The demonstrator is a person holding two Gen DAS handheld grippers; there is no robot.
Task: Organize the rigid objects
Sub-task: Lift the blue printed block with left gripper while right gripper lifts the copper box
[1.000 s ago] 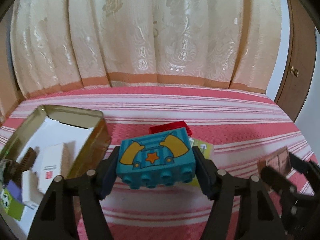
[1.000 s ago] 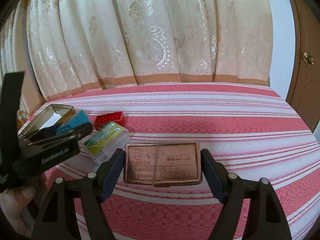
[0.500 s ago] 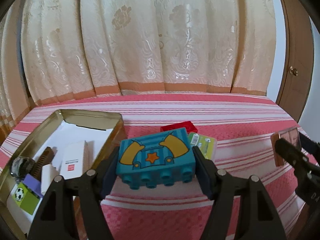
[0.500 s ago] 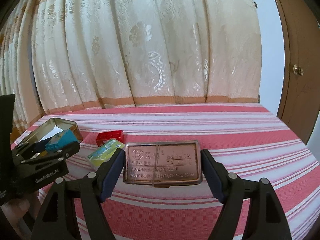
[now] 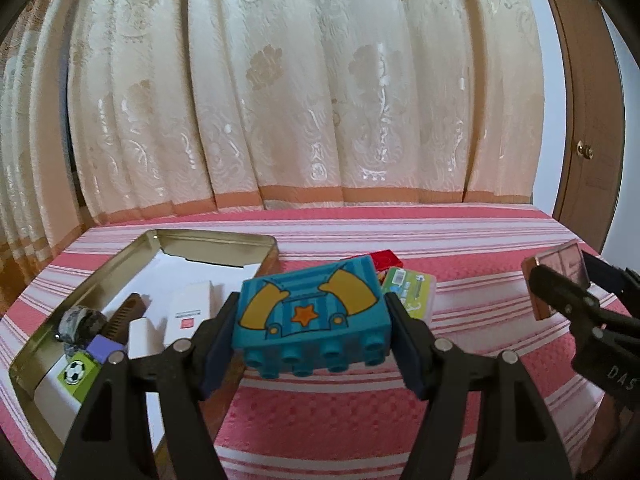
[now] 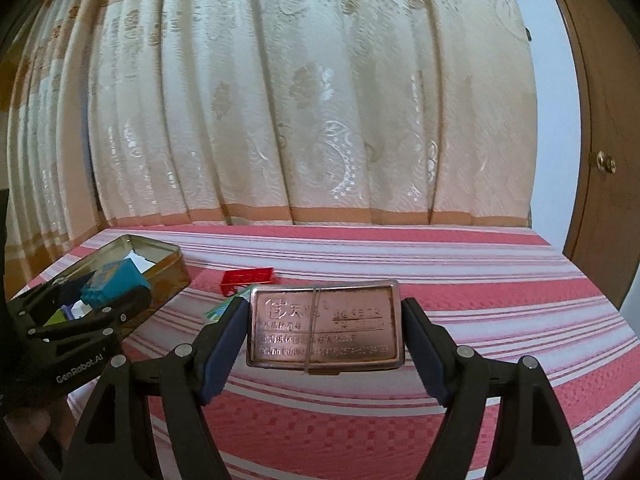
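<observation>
A cream curtain point(image 5: 320, 92) with a woven flower pattern and an orange band near its lower edge fills the back of the room. In front of it lies a bed cover point(image 6: 460, 280) with pink and white stripes. At the right stands a brown wooden door point(image 6: 600, 128) with a round brass knob point(image 6: 605, 161), beside a pale wall point(image 6: 560, 80). The light is soft and even.

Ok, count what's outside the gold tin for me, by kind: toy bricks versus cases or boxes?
Toy bricks: 2 (teal brick in the left claw, red brick on the bedspread)
Cases/boxes: 2 (copper case in the right claw, clear card box on the bedspread)
Total: 4
</observation>
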